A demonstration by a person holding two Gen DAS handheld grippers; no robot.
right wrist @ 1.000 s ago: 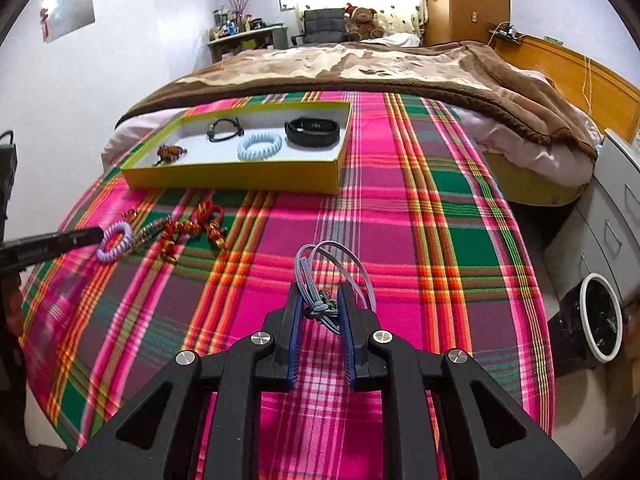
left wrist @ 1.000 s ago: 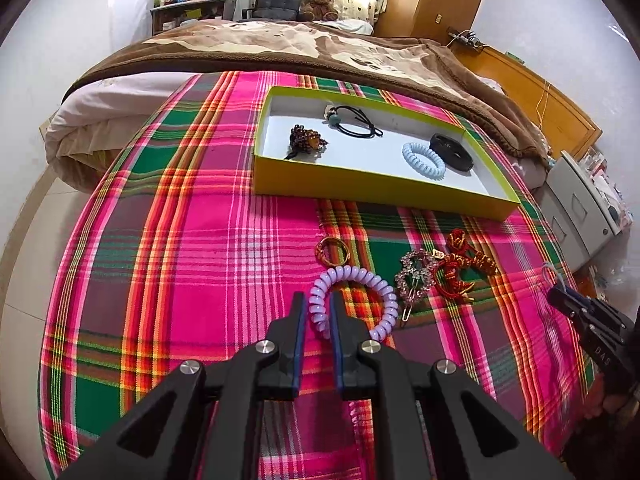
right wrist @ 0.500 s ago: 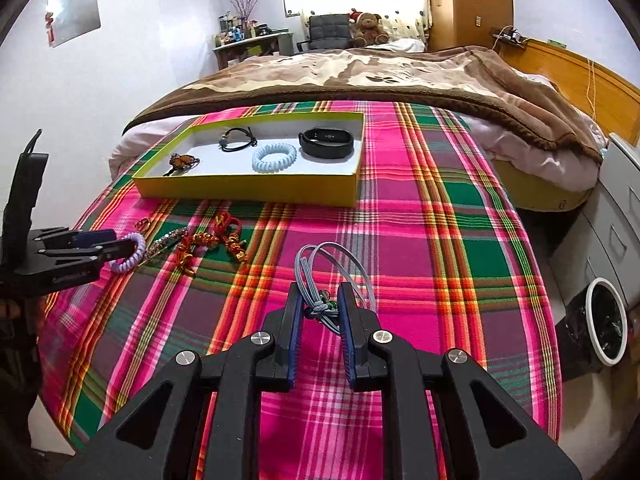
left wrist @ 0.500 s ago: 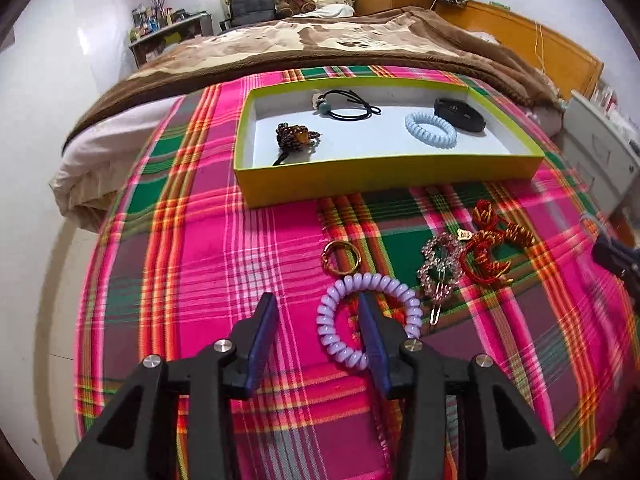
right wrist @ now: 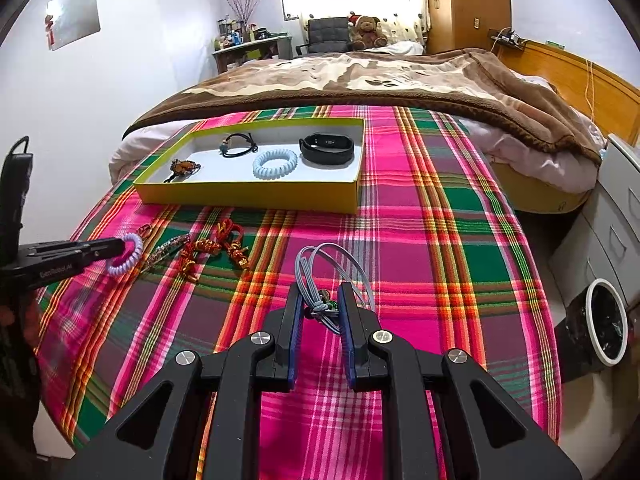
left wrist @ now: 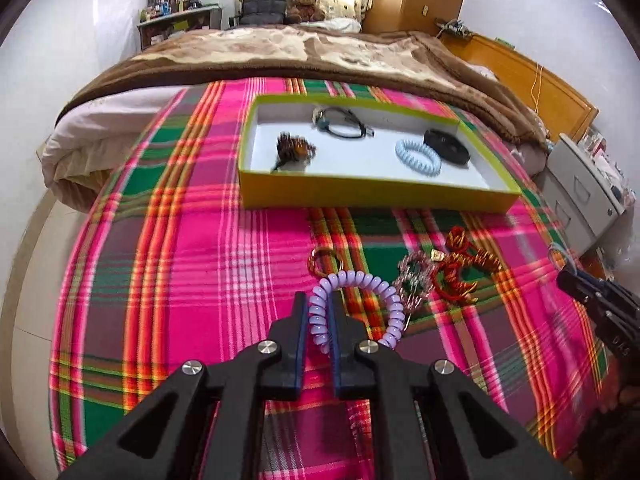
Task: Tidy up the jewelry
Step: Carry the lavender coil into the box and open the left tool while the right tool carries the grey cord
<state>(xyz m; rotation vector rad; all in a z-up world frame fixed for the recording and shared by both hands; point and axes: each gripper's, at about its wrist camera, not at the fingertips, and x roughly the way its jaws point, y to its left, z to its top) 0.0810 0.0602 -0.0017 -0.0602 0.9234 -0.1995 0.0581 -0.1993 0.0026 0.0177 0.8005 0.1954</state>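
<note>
One shallow yellow-green cardboard tray [right wrist: 256, 198].

Spiral coil hair ties, two: one lilac [left wrist: 360, 304], one pale blue [right wrist: 275, 163].

Black items, two: one smooth wristband [right wrist: 327, 148], one thin cord bracelet [right wrist: 239, 145].

One amber beaded piece [right wrist: 182, 167]. One small gold ring [left wrist: 323, 261]. One rhinestone hair clip [left wrist: 414, 280]. One red-and-gold knotted cord ornament [left wrist: 460, 268]. One grey cord bracelet [right wrist: 320, 276].

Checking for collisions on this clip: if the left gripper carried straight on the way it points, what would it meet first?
The left gripper, shut on the purple coil, points down at the plaid cloth. Straight ahead lies the gold ring, probably first; the yellow box is farther. Depth is uncertain.
</note>
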